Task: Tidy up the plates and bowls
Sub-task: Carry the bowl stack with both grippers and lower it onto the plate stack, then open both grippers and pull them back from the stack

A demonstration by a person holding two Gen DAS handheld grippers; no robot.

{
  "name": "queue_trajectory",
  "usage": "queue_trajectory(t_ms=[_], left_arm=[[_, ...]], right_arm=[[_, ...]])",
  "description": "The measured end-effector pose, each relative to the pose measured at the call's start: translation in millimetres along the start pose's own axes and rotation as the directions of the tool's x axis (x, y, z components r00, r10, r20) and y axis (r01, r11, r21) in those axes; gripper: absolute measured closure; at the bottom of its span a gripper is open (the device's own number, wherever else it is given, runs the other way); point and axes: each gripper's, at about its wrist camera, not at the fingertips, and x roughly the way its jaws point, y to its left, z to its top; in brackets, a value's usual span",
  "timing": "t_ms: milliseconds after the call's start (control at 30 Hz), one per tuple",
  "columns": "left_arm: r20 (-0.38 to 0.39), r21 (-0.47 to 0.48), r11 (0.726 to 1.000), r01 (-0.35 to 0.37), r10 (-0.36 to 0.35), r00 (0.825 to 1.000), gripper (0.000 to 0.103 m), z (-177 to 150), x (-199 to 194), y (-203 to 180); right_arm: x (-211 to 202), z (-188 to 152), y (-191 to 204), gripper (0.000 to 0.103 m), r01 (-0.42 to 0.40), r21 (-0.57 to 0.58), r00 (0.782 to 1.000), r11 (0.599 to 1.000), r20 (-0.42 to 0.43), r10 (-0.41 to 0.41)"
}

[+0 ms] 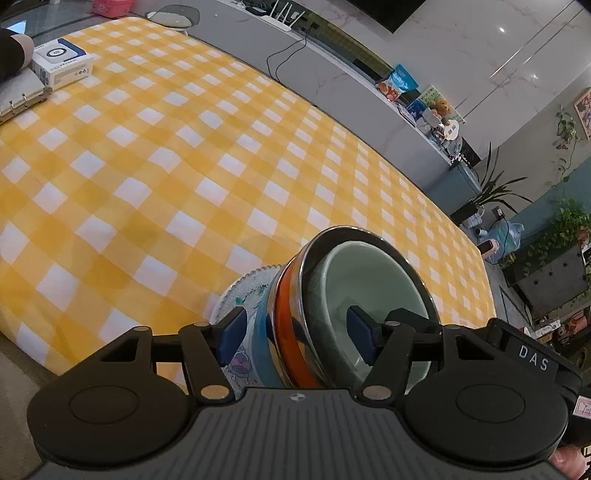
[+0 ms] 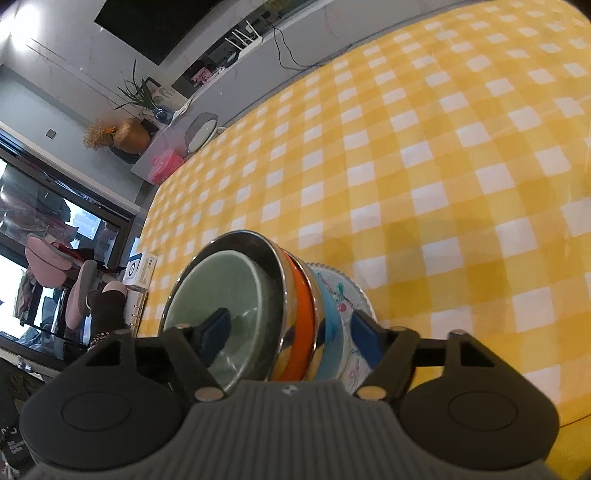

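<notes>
Near edge of the worktop [image 1: 110,166], under a yellow-and-white check cloth: two hand-held grippers straddle opp. sides of one nested stack. Left gripper [image 1: 295,328] has its jaws spread, one finger outside by the blue cartoon-print bowl [image 1: 255,350], the other inside the pale green bowl [image 1: 369,295], neither pad seen pressing. Right gripper [image 2: 291,328] mirrors it, jaws spread, one finger down in the green bowl, one outside by the patterned wall. The green bowl sits in a steel bowl w/ orange band [image 1: 291,332], that in the blue bowl, all on a clear beaded-rim glass plate [image 1: 236,295]. Judged step: letting go of the finished stack w/o disturbing it. To do it well, keep both jaws wide, lift straight up so the inner fingers clear the steel rim w/o hooking it, and back off both sides evenly; a snag could tip the bowls towards the edge. Farther off, at the far left corner, a white box [image 1: 62,64] and a ring binder [image 1: 22,96]; beyond, a grey counter w/ a router [image 1: 280,18].
</notes>
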Motion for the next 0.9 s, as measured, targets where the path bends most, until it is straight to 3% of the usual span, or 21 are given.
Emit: queue_trajectory(t_ms=[100, 267, 400, 533, 633, 800, 900], left_arm=[[0.015, 0.002, 1.0, -0.006, 0.006, 1.0, 0.031, 1.5, -8.3, -1.3], [0.107, 0.063, 0.998, -0.027, 0.02, 0.994, 0.031, 2.1, -37.1, -16.3], [0.206, 0.189, 0.98, -0.059, 0.019, 0.978, 0.031, -7.4, -66.3, -41.1], [0.308, 0.347, 0.93, -0.119, 0.006, 0.951, 0.031, -30.9, -94.0, -66.5], [0.329, 0.414, 0.898, -0.15, 0.006, 0.944, 0.032, -43.7, -104.4, -78.0], [0.353, 0.472, 0.863, -0.182, 0.004, 0.936, 0.032, -62.8, -113.3, -83.6], [0.36, 0.486, 0.848, -0.211, 0.026, 0.932, 0.032, -71.8, -112.5, -83.2]], right_arm=[[-5.3, 0.3, 9.8, 0.026, 0.028, -0.038, 0.999, 0.999, 0.021, -0.027], [-31.7, -4.5, 20.9, 0.026, 0.069, -0.097, 0.994, 0.993, 0.095, -0.059], [-55.6, -9.9, 33.3, 0.026, 0.141, -0.165, 0.977, 0.976, 0.182, -0.111], [-82.1, -20.2, 43.2, 0.022, 0.212, -0.224, 0.951, 0.951, 0.273, -0.147], [-102.5, -31.6, 50.4, 0.022, 0.253, -0.265, 0.927, 0.93, 0.341, -0.155], [-131.9, -57.4, 56.7, 0.019, 0.324, -0.342, 0.878, 0.882, 0.457, -0.145], [-135.9, -73.7, 57.9, 0.019, 0.379, -0.384, 0.859, 0.842, 0.486, -0.165]])
